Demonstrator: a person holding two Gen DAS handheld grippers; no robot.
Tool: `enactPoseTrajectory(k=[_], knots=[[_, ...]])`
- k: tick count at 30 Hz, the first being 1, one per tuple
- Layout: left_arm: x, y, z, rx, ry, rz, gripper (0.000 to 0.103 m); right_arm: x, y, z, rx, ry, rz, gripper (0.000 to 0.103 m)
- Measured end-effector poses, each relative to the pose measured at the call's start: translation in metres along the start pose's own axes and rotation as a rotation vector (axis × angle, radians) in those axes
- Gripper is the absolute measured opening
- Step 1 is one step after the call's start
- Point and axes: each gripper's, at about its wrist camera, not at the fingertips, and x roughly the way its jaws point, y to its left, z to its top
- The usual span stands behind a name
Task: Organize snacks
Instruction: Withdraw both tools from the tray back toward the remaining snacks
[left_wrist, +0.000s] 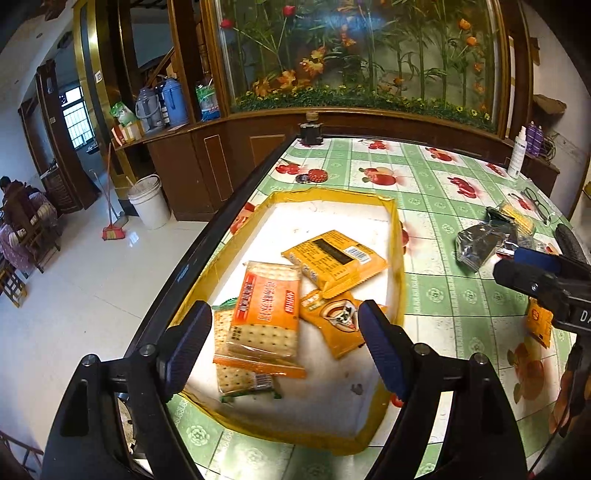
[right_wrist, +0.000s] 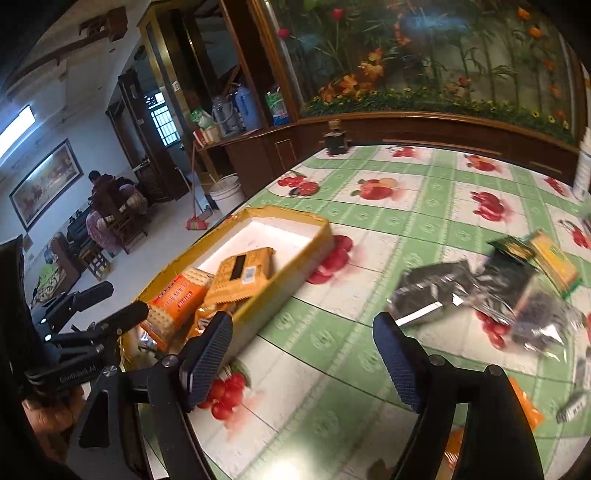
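Several snack packets (left_wrist: 295, 295) are already piled in the yellow-rimmed tray (left_wrist: 397, 236); the dark packets (right_wrist: 480, 291) lie loose on the tablecloth. Both the left gripper (left_wrist: 284, 347) and right gripper (right_wrist: 303, 354) are held open, empty. The crinkly dark packets could be pinched poorly and dropped short of the tray.

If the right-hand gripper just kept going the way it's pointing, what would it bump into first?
Probably the bare tablecloth: the open right gripper points down at it. The dark packets lie a little beyond and to the right; depth is hard to judge.
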Motion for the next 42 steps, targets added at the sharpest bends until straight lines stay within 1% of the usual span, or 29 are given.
enactPoseTrajectory(k=[9, 12, 17, 22, 28, 31, 36, 39, 42], knots=[[-0.009, -0.025, 0.002, 0.04, -0.004, -0.011, 0.082, -0.035, -0.041, -0.023, 0.081, -0.015, -0.057, 0.081], [-0.012, -0.032, 0.001, 0.047, -0.008, -0.015, 0.082, -0.046, -0.052, -0.031, 0.1, -0.022, -0.08, 0.083], [-0.013, -0.042, 0.001, 0.054, -0.008, -0.031, 0.082, -0.056, -0.071, -0.042, 0.131, -0.01, -0.112, 0.084], [-0.009, -0.062, -0.003, 0.077, 0.011, -0.073, 0.082, -0.068, -0.094, -0.056, 0.154, -0.004, -0.158, 0.086], [-0.002, -0.093, -0.008, 0.122, 0.04, -0.139, 0.082, -0.076, -0.113, -0.071, 0.171, 0.017, -0.182, 0.086], [-0.001, -0.108, -0.011, 0.153, 0.049, -0.155, 0.082, -0.075, -0.119, -0.076, 0.176, 0.029, -0.19, 0.086], [0.003, -0.121, -0.013, 0.166, 0.066, -0.201, 0.082, -0.072, -0.122, -0.08, 0.181, 0.04, -0.188, 0.086], [0.01, -0.13, -0.01, 0.177, 0.085, -0.22, 0.082, -0.071, -0.122, -0.079, 0.172, 0.046, -0.184, 0.086], [0.016, -0.138, -0.004, 0.178, 0.091, -0.243, 0.082, -0.072, -0.127, -0.077, 0.178, 0.033, -0.197, 0.086]])
